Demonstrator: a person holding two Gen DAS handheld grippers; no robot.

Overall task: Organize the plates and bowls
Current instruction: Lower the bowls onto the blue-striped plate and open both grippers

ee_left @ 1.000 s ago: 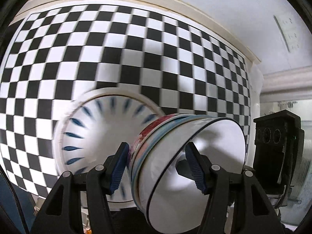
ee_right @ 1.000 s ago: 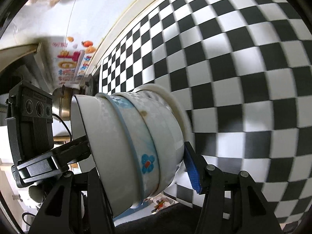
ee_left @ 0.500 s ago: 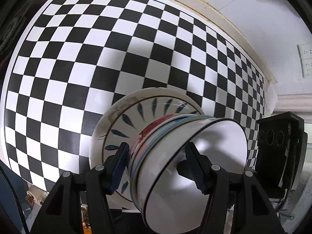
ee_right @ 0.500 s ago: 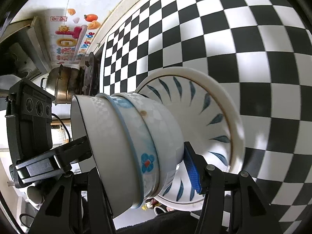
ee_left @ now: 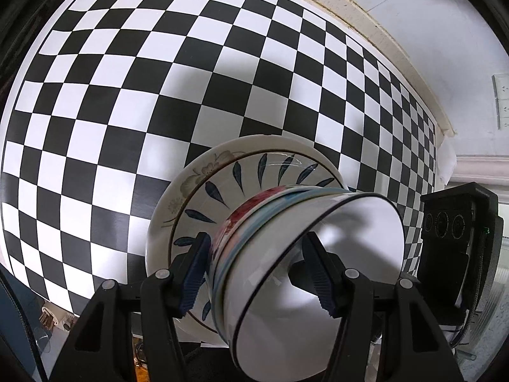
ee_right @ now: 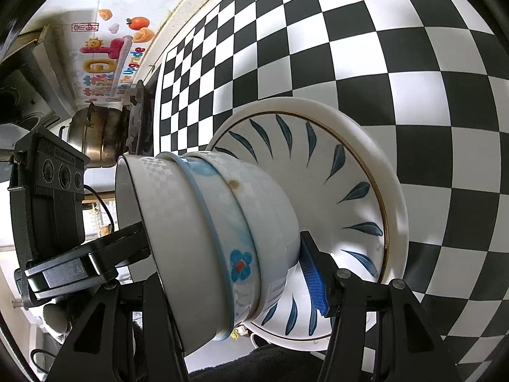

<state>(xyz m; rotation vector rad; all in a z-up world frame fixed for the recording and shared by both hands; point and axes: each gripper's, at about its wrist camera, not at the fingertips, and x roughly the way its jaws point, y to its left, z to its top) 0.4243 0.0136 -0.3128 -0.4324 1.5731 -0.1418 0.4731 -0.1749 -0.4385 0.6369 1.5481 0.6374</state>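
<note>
My left gripper (ee_left: 259,272) and right gripper (ee_right: 229,264) both clamp their jaws on the nested stack of white ceramic bowls (ee_right: 203,242), resting in the leaf-patterned white plates (ee_right: 356,172) near the checkered counter's (ee_left: 133,102) front edge.

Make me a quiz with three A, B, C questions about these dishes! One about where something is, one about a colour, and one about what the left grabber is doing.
1. Where does the big white plate with leaf marks lie?
A. in a sink
B. on the black-and-white checked tabletop
C. on a shelf

2. What colour are the leaf marks?
A. red
B. yellow
C. blue

3. What is the left gripper doing?
A. clamping the stack of nested white bowls
B. hanging open and empty
C. holding a spoon

Answers:
1 B, checks surround the plate.
2 C, every painted leaf is dark blue.
3 A, one finger sits inside the bowls and one outside.
</note>
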